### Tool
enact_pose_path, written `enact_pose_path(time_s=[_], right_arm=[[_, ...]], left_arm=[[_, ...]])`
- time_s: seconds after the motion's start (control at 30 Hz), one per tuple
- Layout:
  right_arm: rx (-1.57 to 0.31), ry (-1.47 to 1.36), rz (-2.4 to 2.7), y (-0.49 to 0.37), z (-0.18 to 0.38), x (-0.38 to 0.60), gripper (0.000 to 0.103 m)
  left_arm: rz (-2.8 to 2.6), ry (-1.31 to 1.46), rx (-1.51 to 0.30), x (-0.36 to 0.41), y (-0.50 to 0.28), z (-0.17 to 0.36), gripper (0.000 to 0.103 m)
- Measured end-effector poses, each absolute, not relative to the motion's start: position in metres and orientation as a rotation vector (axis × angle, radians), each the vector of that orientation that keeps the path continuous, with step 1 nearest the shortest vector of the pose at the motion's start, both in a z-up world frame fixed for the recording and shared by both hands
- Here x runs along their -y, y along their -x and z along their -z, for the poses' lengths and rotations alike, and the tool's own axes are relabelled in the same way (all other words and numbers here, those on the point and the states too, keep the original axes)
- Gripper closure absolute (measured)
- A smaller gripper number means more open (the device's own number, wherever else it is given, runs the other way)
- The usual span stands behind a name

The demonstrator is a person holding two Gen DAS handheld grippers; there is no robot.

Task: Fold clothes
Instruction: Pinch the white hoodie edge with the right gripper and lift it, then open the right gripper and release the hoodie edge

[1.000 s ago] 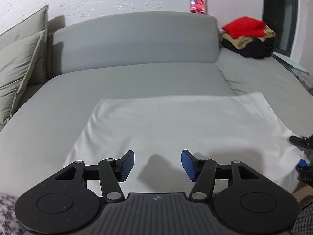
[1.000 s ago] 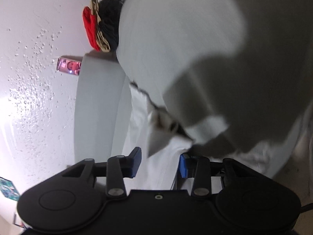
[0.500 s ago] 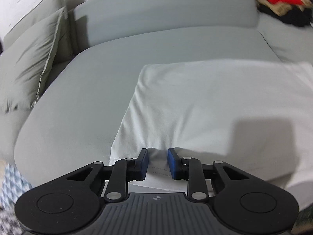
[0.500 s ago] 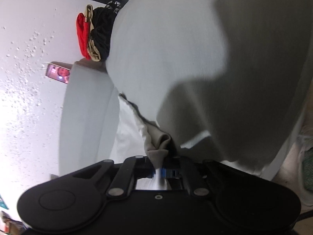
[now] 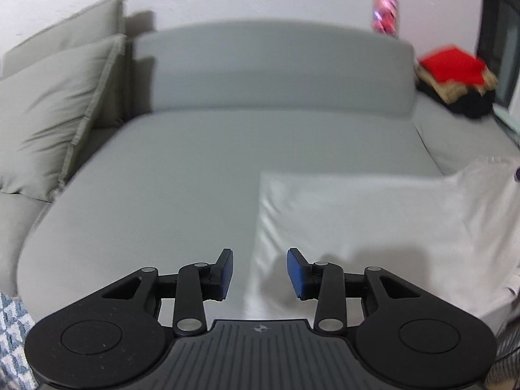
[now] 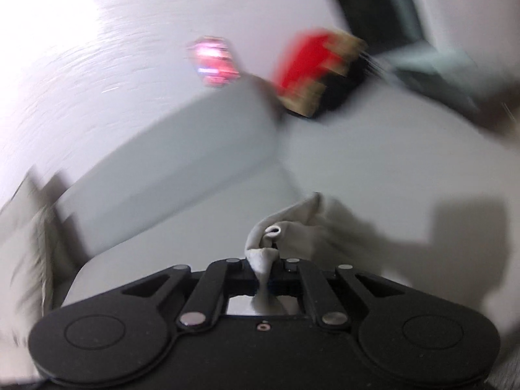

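Note:
A white garment lies spread on the grey sofa seat, reaching from the middle to the right edge of the left wrist view. My left gripper hangs open just above its near left corner, blue pads apart, holding nothing. In the blurred right wrist view, my right gripper is shut on a bunched fold of the white garment, which rises in a crumpled peak in front of the fingers.
The grey sofa has a backrest behind and two beige cushions at the left. A pile of red, tan and black clothes sits at the back right. A phone stands on the backrest.
My left gripper went from nearly shut around the garment's hem to open and drew back left. My right gripper, shut on the cloth, has swung round fast and lifted the pinched fold.

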State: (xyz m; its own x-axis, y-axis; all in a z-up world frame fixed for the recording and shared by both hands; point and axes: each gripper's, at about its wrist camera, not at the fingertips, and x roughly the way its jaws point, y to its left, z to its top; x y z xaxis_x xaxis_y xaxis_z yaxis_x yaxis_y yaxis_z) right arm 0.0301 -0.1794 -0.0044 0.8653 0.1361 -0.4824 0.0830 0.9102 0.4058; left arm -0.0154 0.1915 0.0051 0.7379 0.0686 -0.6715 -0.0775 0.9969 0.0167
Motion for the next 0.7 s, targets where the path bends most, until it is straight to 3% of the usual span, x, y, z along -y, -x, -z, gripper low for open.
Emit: enact_pose_path(time_s=[0.17,0.33,0.57,0.7], right_arm=[[-0.462,-0.192,-0.262,-0.036,-0.032,0.077,0.098],[-0.617,-0.067,-0.429,-0.056,0.012,-0.022,0.098],[-0.856,-0.069,-0.448,-0.064,0.072,-0.069,0.098],[-0.865,-0.221,-0.433,-0.061,0.049,-0.053,0.098]], left_arm=[[-0.15,0.147,-0.683,-0.221,0.016,-0.007,0.065],[-0.214,0.229,-0.654,-0.233,0.023,-0.006,0.066],[-0.238,0.238,-0.626,-0.241,0.03,-0.005,0.065],[-0.235,0.313,-0.606,-0.252,0.033,-0.005,0.065]])
